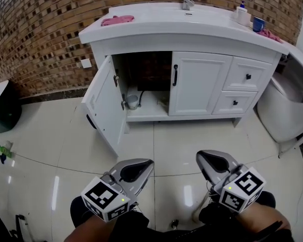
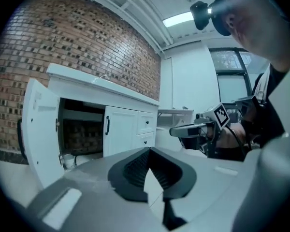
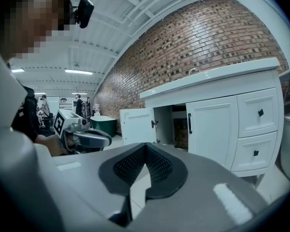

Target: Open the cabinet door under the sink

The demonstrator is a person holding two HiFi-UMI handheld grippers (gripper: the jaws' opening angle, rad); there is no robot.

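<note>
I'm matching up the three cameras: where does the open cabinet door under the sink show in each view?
Head view: the open cabinet door, left of centre, swung outward.
Left gripper view: the door, at the left edge.
Right gripper view: the door, just left of centre, small.
Shared landmark: the black handle on the closed door right of the opening.

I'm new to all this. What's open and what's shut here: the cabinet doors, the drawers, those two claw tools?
Left door: open, swung wide.
Right door: shut.
Upper drawer: shut.
Lower drawer: shut.
Left gripper: shut, empty.
Right gripper: shut, empty.
</note>
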